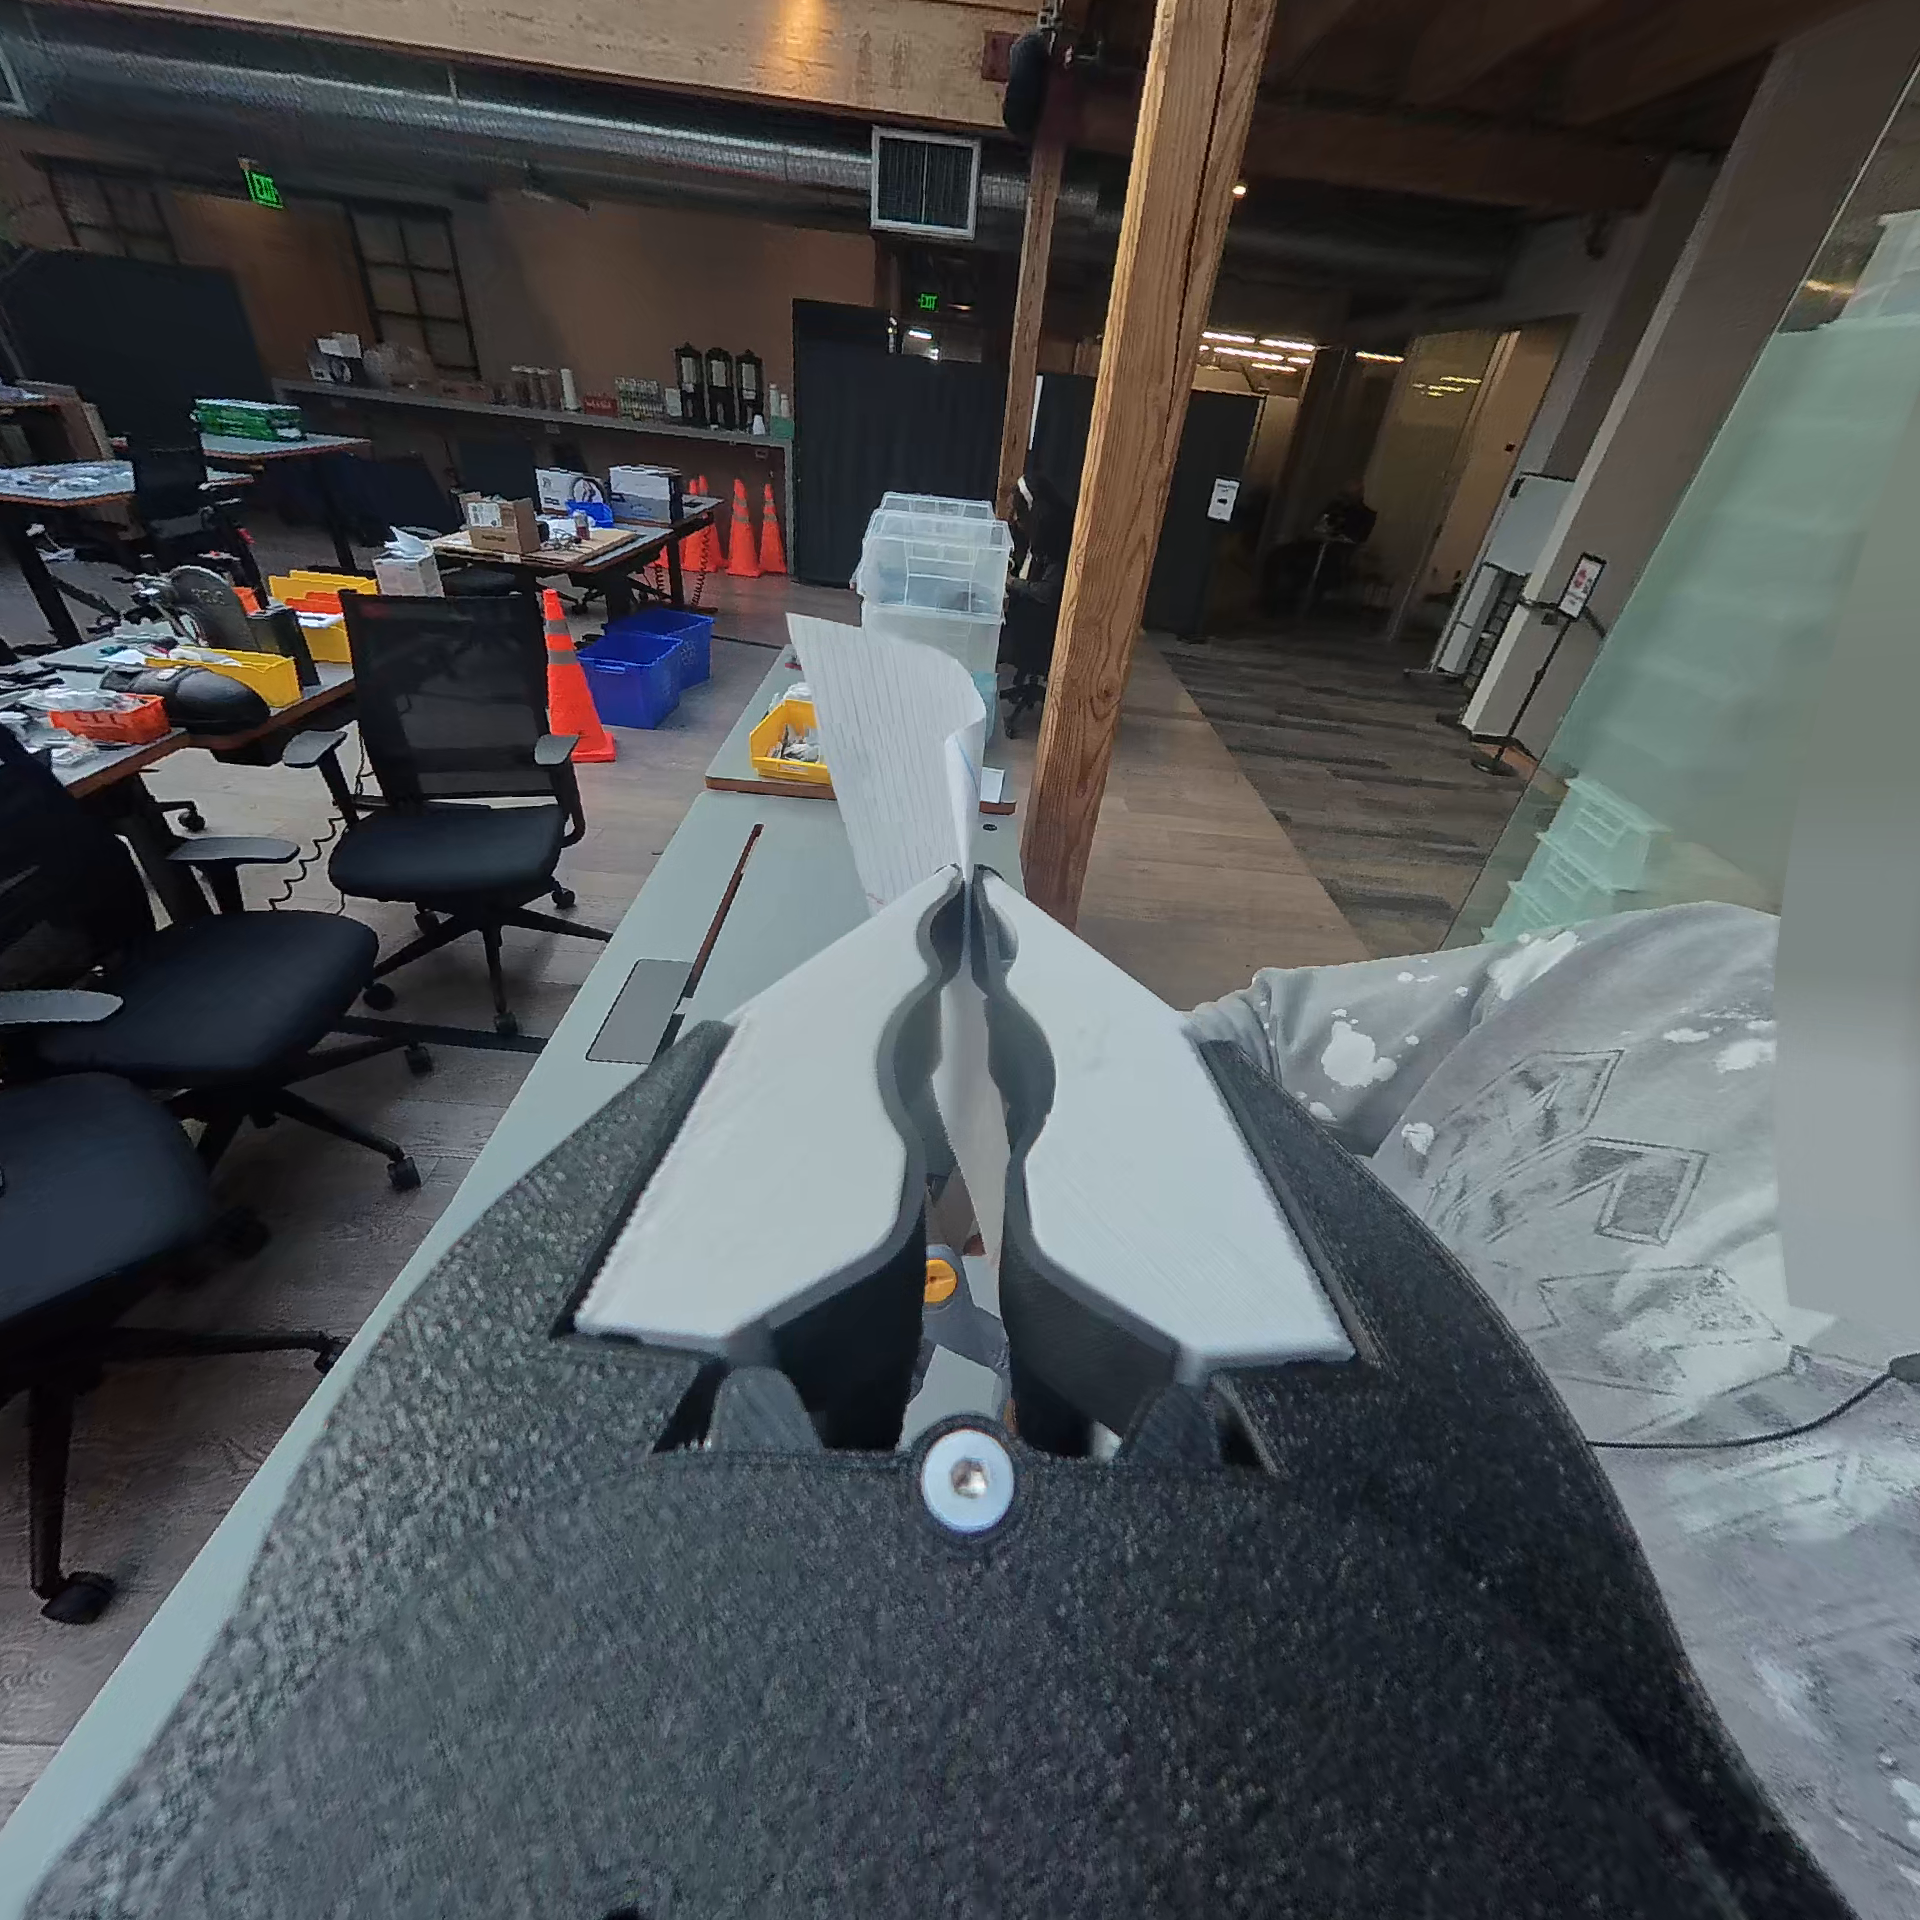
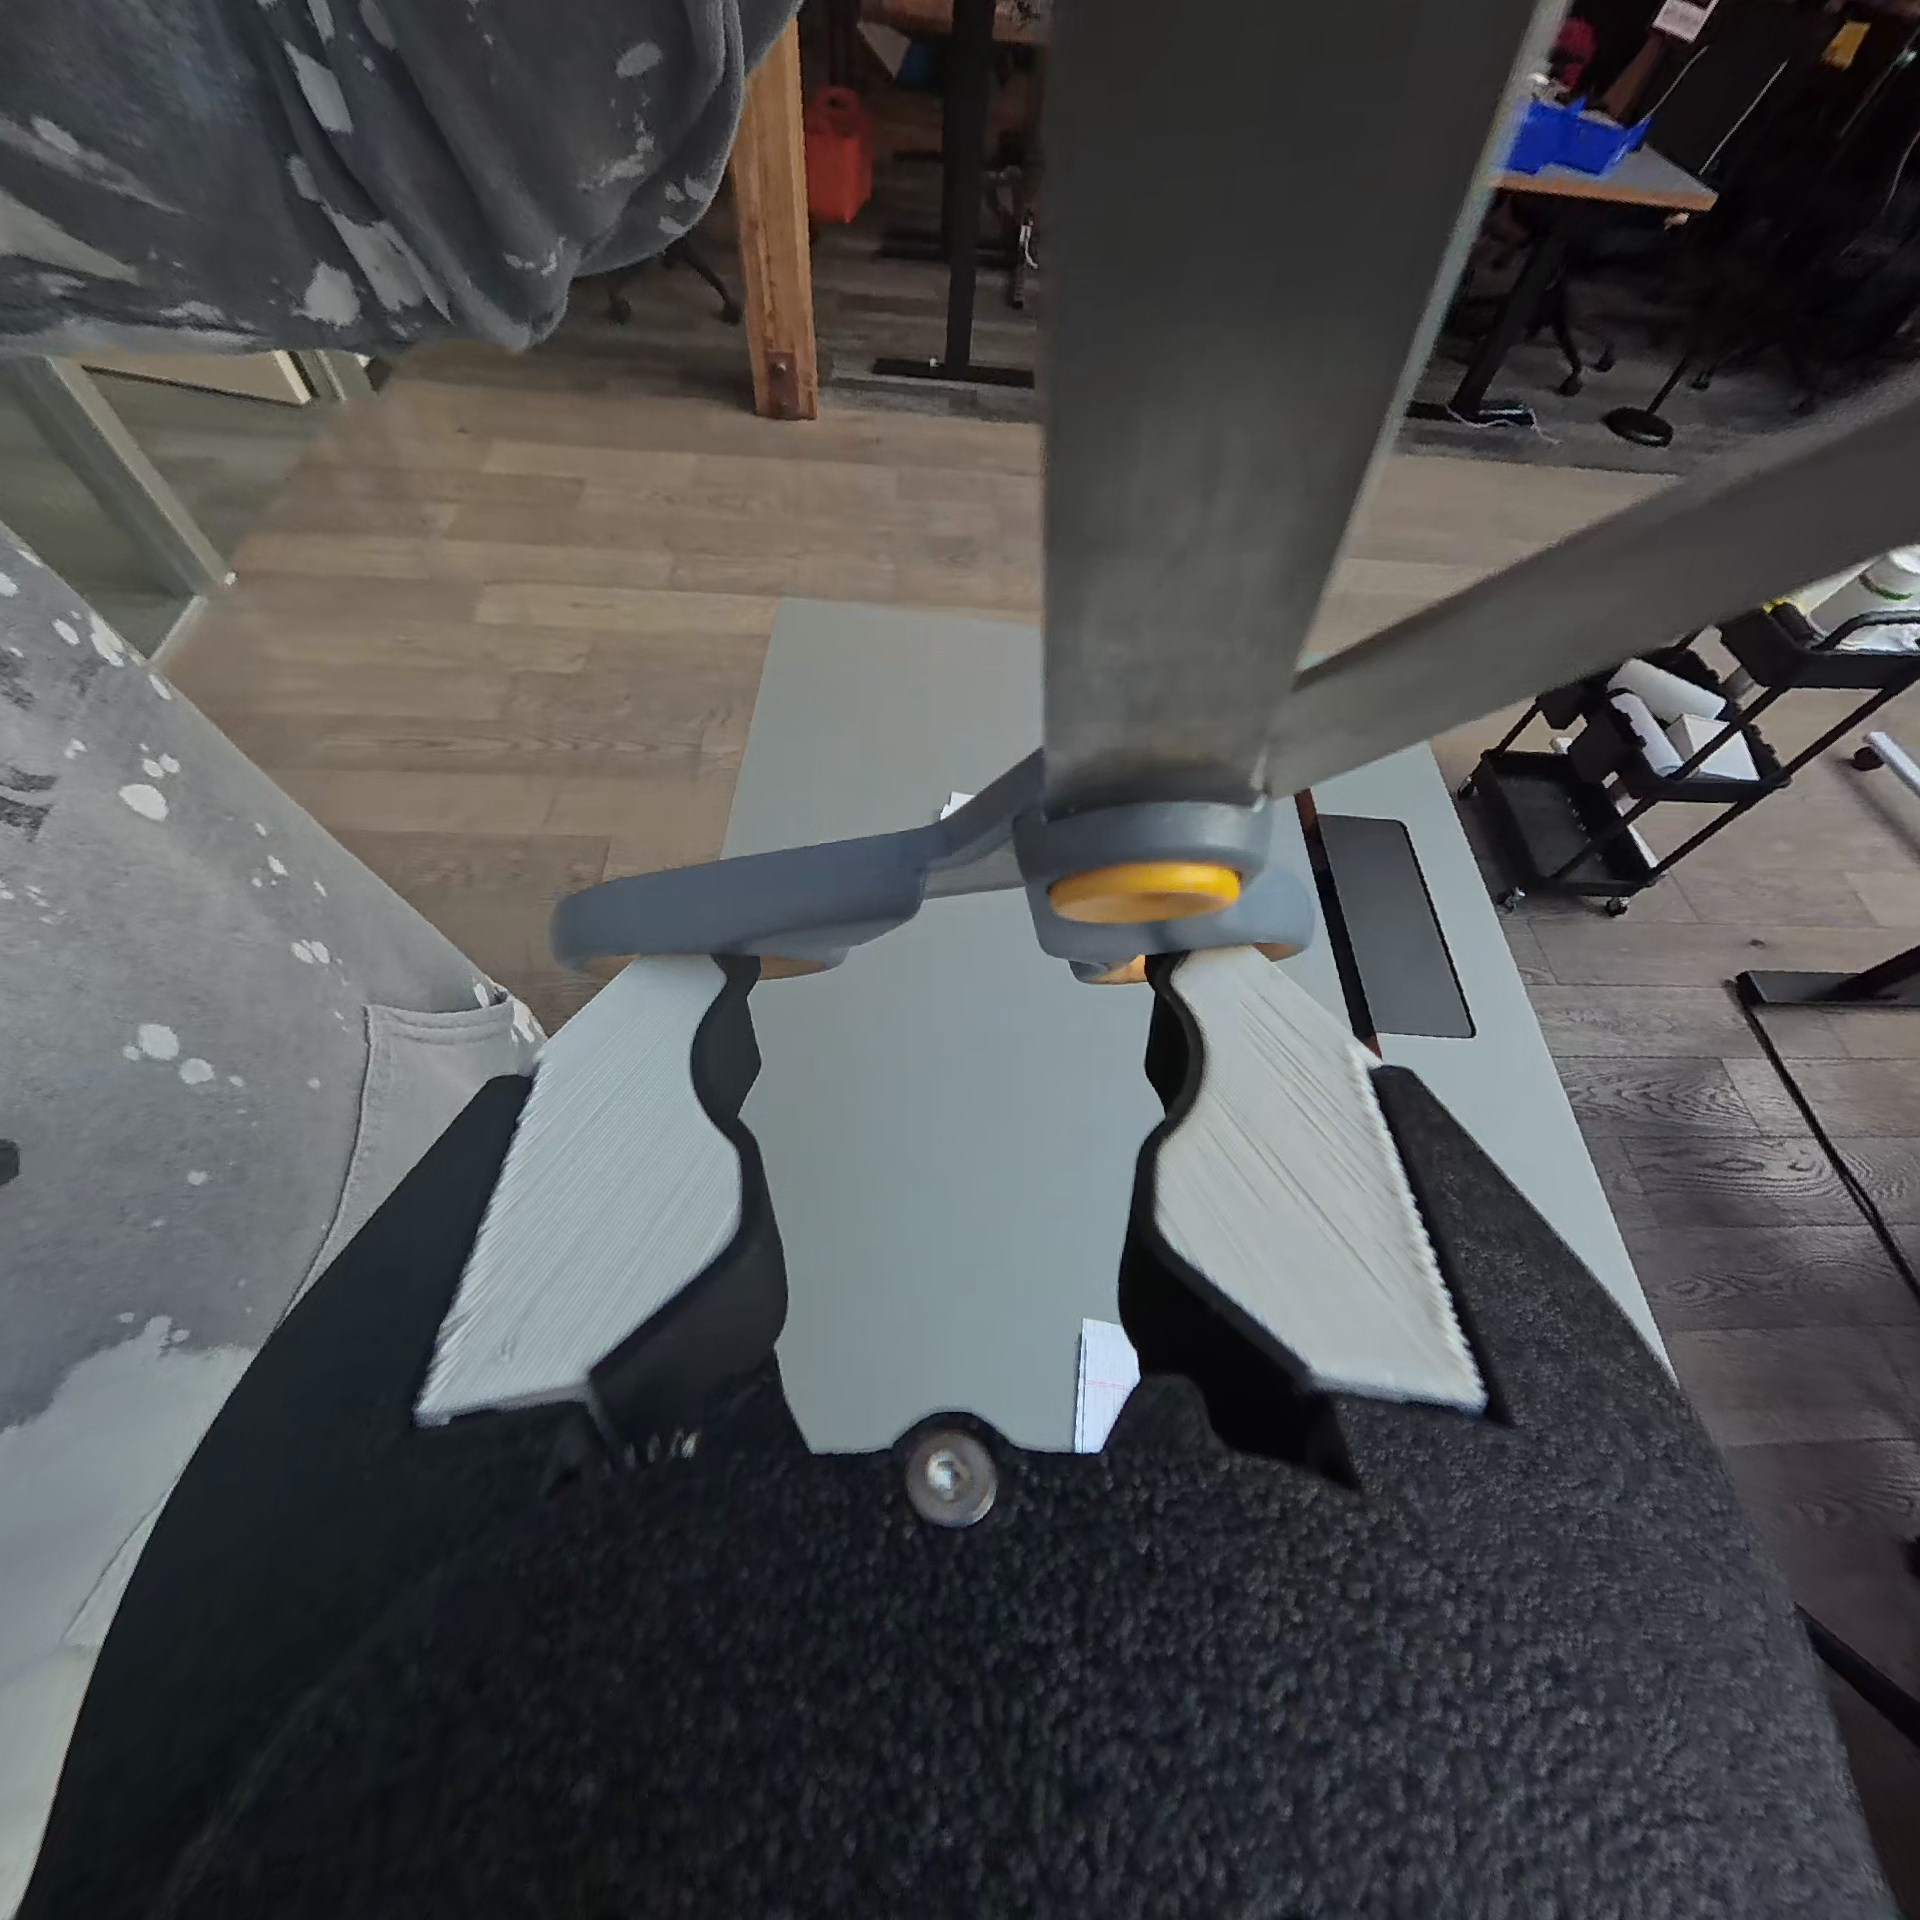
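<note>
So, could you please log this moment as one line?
left gripper: shut on lined paper | right gripper: open, fingers in scissors handles | blades open | over grey table

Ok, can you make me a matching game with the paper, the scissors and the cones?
Things:
1. white lined sheet of paper
2. grey-handled scissors with an orange pivot
3. orange traffic cones

Descriptions:
A. blades spread apart
B. standing on the floor far off
C. pinched in the left tool

Pairs: 1-C, 2-A, 3-B
</note>
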Available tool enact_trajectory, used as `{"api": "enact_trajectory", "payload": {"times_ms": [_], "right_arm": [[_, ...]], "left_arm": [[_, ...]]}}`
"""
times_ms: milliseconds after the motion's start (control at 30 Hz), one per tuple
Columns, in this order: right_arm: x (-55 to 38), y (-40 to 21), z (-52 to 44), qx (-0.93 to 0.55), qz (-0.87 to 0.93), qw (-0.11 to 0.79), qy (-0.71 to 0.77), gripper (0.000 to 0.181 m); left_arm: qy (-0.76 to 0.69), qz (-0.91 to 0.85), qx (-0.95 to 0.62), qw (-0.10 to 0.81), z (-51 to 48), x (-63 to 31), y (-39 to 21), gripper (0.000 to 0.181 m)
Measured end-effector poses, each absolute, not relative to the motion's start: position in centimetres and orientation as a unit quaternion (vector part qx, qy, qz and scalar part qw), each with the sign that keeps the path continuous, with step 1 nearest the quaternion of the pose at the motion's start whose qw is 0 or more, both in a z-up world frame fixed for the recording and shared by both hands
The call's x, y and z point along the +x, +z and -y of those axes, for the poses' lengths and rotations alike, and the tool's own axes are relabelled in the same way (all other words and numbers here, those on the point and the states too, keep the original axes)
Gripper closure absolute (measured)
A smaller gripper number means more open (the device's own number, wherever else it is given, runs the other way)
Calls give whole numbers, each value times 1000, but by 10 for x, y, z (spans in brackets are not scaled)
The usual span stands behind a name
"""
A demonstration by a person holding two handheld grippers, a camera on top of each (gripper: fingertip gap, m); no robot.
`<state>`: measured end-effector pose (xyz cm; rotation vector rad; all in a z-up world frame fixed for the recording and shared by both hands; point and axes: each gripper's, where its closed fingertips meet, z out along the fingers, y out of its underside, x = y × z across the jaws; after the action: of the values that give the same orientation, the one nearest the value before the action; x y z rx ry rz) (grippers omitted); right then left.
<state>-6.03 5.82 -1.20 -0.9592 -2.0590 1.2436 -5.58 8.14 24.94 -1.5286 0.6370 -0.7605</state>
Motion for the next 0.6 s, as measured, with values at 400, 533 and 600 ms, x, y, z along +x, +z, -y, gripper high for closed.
{"api": "enact_trajectory", "payload": {"times_ms": [400, 533, 600], "right_arm": [[-65, -13, -60, -357, 793, 260, 419, 107], [-64, -13, -63, -363, 795, 256, 414, 107], [-62, -14, -63, -363, 799, 251, 410, 107]], "left_arm": [[-343, -270, -682, 587, -90, -69, 218, 181], [-343, -268, -690, 578, -92, -73, 205, 181], [-345, -269, -695, 570, -93, -74, 199, 181]]}}
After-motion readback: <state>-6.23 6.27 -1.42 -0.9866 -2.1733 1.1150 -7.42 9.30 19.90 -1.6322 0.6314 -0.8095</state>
